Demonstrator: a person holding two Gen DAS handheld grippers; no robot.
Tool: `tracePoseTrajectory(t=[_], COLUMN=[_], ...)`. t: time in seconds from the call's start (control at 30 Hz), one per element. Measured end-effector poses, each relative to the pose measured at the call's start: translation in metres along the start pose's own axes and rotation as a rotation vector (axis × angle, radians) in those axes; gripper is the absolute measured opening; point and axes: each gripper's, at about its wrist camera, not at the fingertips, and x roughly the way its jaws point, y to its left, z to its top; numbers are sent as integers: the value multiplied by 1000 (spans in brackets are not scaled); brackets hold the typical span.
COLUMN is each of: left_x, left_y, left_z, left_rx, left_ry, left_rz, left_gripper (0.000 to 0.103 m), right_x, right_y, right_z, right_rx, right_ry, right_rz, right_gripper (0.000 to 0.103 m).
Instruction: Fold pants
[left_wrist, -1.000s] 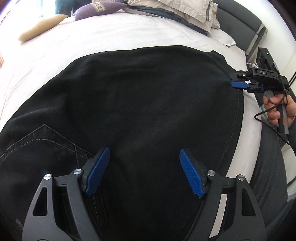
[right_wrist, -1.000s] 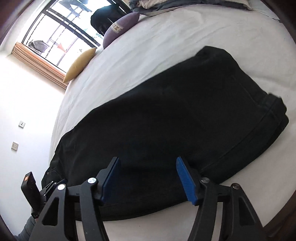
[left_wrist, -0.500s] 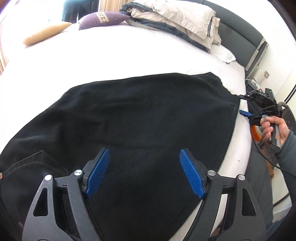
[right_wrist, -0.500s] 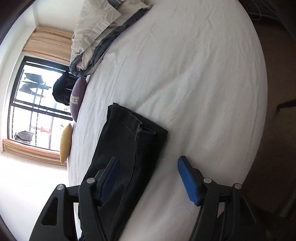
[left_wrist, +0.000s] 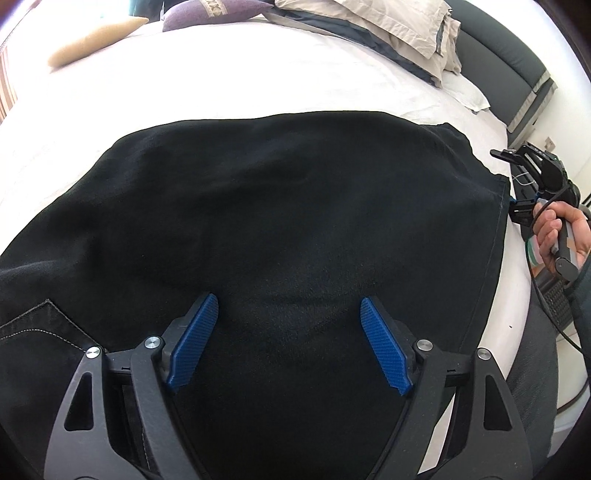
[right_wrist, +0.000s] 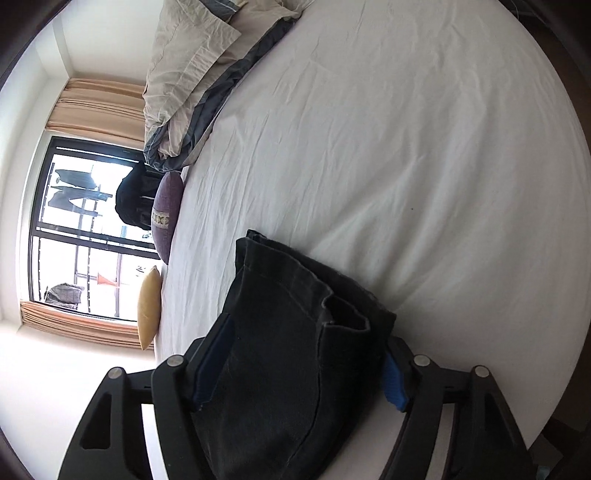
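Observation:
Black pants (left_wrist: 280, 206) lie folded flat on the white bed sheet (left_wrist: 258, 74), with a stitched back pocket at the lower left. My left gripper (left_wrist: 288, 336) is open above the middle of the pants and holds nothing. In the right wrist view the leg-hem end of the pants (right_wrist: 295, 332) lies between my right gripper's (right_wrist: 303, 365) open fingers, which straddle the hem from both sides. The right gripper also shows in the left wrist view (left_wrist: 532, 181), turned on its side at the pants' right edge.
A pile of beige and grey bedding (left_wrist: 388, 26) lies at the head of the bed. A purple cushion (right_wrist: 168, 218) and a yellow cushion (right_wrist: 147, 306) lie at the far side by the window. The bed's edge (left_wrist: 517, 295) runs along the right.
My right gripper has rolled onto its side and closed in on the leg hems, which now sit between its fingers. My left gripper has stayed open over the pants.

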Motion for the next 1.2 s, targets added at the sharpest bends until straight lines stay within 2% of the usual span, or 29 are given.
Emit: tracePoseTrajectory(t=[0.07,0.17,0.27,0.47,0.57,0.63,0.67,0.73,0.8,0.83,0.87,0.93,1.03,1.13,1.2], left_x=[-8,-6,-4,-8,-10,-9,-10,-12,-13,-14,-16,-24,-35,-43,-45], left_y=[16,15,16,24,29,31,33,36,41,45,52,60,75,91,98], left_z=[-8,-5,-4,-4,-6,-7,-7,-8,-9,-9,-10,-13,-20,-26,-26], left_rx=[-2,-8,-19,-36,-48,-59,-64,-76,-102,-124,-151,-207,-297,-421,-502], left_ry=[-1,3,5,5,-3,-9,-11,-18,-28,-36,-46,-73,-101,-125,-129], left_rz=[-1,-7,-19,-35,-48,-61,-66,-79,-104,-122,-146,-196,-272,-376,-463], left_gripper=[79,79,79,79,79,79,79,79,79,79,79,79,79,80,87], right_x=[6,10,8,3,-2,1,5,14,25,32,38,48,52,45,38], right_y=[-2,-7,-15,7,52,102,130,177,199,199,194,186,182,185,189], right_z=[-2,-5,-6,-10,-23,-53,-77,-145,-225,-256,-276,-288,-290,-300,-305], right_rx=[8,22,65,-19,-205,-437,-586,-932,-1282,-1406,-1454,-1416,-1380,-1426,-1441], right_ry=[31,30,-13,-53,-66,-23,11,108,224,269,309,337,305,257,221], right_rz=[10,19,55,6,-41,-53,-60,-64,-90,-115,-123,-140,-169,-178,-178], right_gripper=[38,15,10,8,7,7,7,7,7,7,7,7,7,7,7])
